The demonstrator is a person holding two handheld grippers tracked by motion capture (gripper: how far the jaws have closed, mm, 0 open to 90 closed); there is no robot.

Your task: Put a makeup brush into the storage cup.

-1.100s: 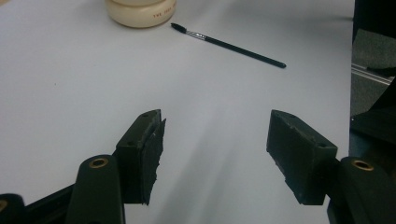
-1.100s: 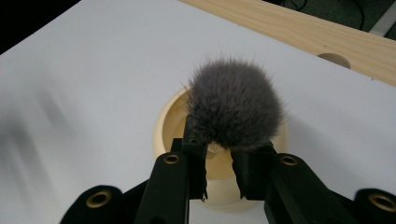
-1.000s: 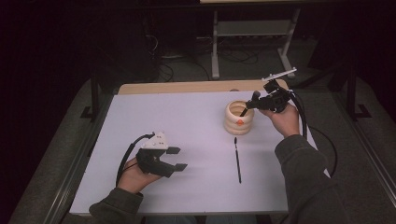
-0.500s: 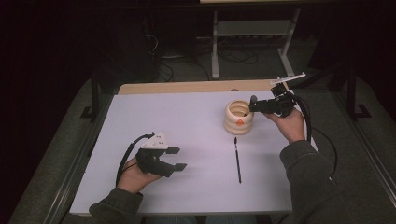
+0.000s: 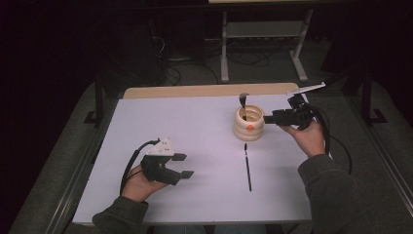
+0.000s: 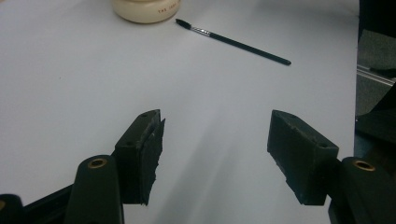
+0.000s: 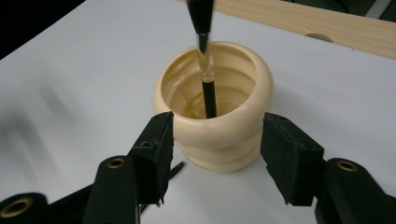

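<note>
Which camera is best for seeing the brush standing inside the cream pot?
The right gripper view: the brush in the pot stands close up inside the cream pot, handle down, bristles up. The high view shows it small. The left gripper view catches the pot's base and the other brush lying flat.

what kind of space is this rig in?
Probably a lab or workshop recording station, not a home: a white-covered table in a dark room, cables on the floor, a metal stand behind, and handheld grippers.

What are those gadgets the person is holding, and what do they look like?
Each is a black hand-held gripper with two blocky jaws bolted by brass-ringed screws. The left hand-held gripper carries a grey three-cornered plate and a looping black cable; the right hand-held gripper trails a cable too. Both sleeves are dark olive-grey.
</note>
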